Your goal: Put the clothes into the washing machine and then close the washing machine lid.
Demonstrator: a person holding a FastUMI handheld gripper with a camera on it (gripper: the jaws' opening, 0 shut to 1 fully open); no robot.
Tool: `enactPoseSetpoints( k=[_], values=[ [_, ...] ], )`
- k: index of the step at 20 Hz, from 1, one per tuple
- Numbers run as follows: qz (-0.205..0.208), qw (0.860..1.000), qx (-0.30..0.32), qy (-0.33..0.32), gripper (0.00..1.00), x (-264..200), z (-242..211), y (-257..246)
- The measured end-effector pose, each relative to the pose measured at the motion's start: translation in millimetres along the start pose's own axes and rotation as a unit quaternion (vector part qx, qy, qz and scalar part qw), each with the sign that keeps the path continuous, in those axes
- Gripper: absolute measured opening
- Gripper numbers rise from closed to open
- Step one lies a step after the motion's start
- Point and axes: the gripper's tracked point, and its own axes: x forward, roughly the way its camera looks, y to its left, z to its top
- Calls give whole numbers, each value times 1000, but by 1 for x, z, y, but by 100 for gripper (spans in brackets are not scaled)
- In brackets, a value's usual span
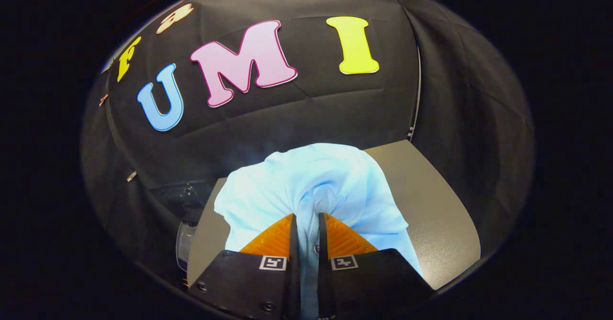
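With our gripper [306, 222] clamped on the pale blue shirt [311, 186], we should lift high before reaching the washing machine [187, 236]

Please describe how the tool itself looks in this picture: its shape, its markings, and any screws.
The tool has two narrow fingers with ribbed, wedge-shaped outer faces. Each sits on a dark, angular block bearing a small square black-and-white marker. Small round screws dot the blocks.
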Motion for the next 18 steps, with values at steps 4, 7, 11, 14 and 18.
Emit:
enactPoseSetpoints(
  k=[4,7,11,14,18],
  values=[
    [-4,999,1,-32,19,-38,32,18],
    [-13,998,4,-56,19,-63,52,34],
    [-32,996,19,-87,19,-89,69,53],
    [-31,995,14,-98,19,-103,75,79],
    [-17,994,-6,-112,19,-114,79,124]
  ],
)
